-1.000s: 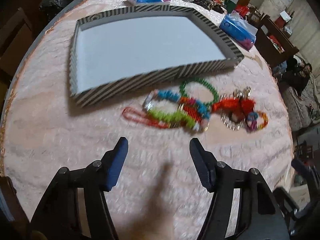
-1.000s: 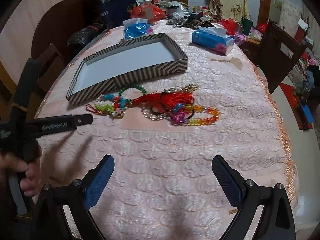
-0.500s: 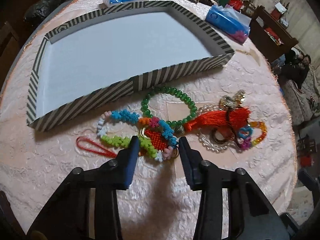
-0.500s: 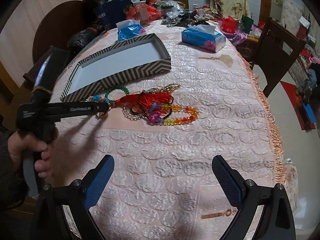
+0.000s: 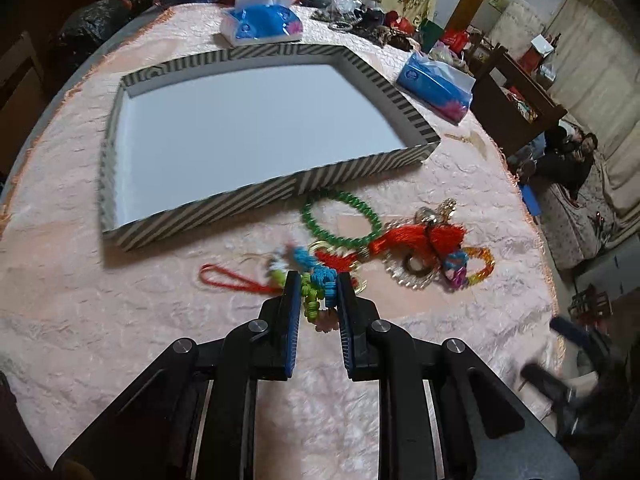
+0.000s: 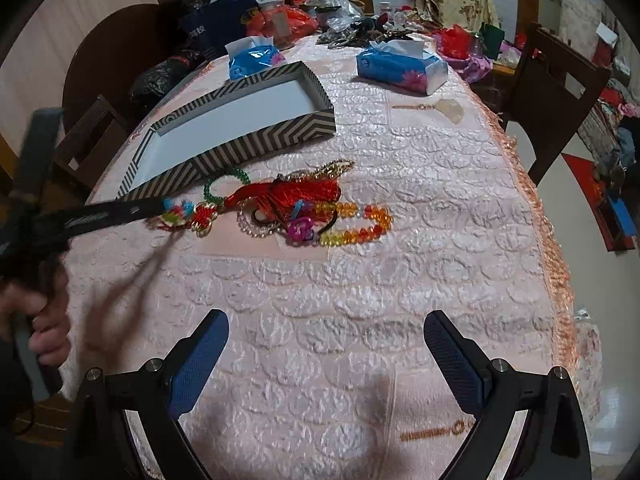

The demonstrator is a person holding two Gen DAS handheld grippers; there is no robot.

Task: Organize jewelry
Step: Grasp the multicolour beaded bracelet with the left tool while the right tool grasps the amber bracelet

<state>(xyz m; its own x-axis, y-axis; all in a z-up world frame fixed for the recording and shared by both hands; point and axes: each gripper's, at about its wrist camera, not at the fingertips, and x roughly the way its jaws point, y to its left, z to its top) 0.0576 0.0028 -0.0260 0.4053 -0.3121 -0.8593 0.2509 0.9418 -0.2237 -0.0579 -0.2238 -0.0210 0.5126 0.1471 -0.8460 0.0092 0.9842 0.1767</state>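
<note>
My left gripper (image 5: 317,280) is closing its jaws, with a knotted multicolour bracelet (image 5: 316,302) bunched between the blue pads and a red cord loop (image 5: 228,280) trailing left. The right wrist view shows the left gripper (image 6: 160,206) at the left end of the jewelry pile. Behind it lie a green bead bracelet (image 5: 340,218), a red tassel (image 5: 420,238) and an orange-yellow bead bracelet (image 6: 360,224). An empty striped box (image 5: 256,196) sits just beyond. My right gripper (image 6: 326,340) hovers open over bare cloth, nearer the front edge.
Two blue tissue packs (image 5: 260,24) (image 5: 436,86) lie past the box. A fan-shaped charm (image 6: 448,110) rests on the cloth at far right. A dark chair (image 6: 560,92) stands beside the fringed table edge (image 6: 556,240). Clutter crowds the table's far end.
My left gripper went forward to the jewelry pile and its jaws narrowed from wide to tight around the multicolour bracelet, which now looks bunched and blurred. The right gripper stays open, barely shifted.
</note>
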